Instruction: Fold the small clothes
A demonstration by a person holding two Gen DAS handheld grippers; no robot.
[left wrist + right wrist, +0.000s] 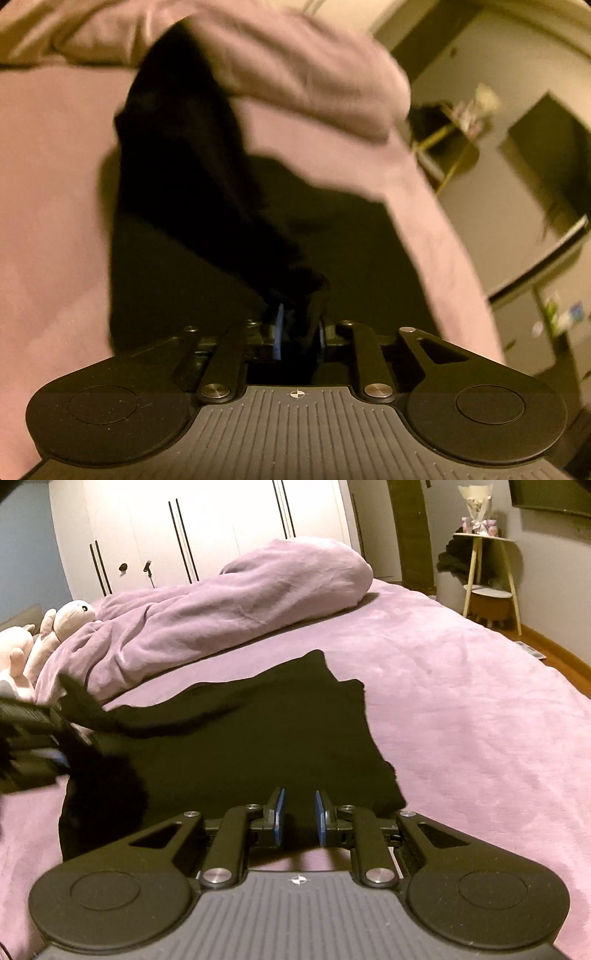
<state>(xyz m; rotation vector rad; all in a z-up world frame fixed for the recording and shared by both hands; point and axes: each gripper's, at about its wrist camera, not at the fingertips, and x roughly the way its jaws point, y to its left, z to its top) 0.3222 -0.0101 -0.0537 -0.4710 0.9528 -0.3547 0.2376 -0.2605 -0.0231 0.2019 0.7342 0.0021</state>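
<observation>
In the left wrist view, the left tongs (300,328) were clenched on a bunched corner of the black garment (177,147), the blue pads nearly buried in cloth. From that grip the fabric rose ahead and to the left, lifted off the pink bed cover (44,221) — blurred, so its far edge was hard to trace. A rumpled pink duvet (303,74) lay beyond it; the room past the bed's right edge was smeared.

In the right wrist view, the right tongs (299,814) stood a little apart with nothing between the pads, just over the garment's near edge; I could not tell whether they touched it. The garment spread flat ahead, bare bed cover lying to the right. At far left, the left tongs were cut off by the frame, with black cloth hanging from them. Soft toys (44,635) lay beyond, beside the duvet.
</observation>
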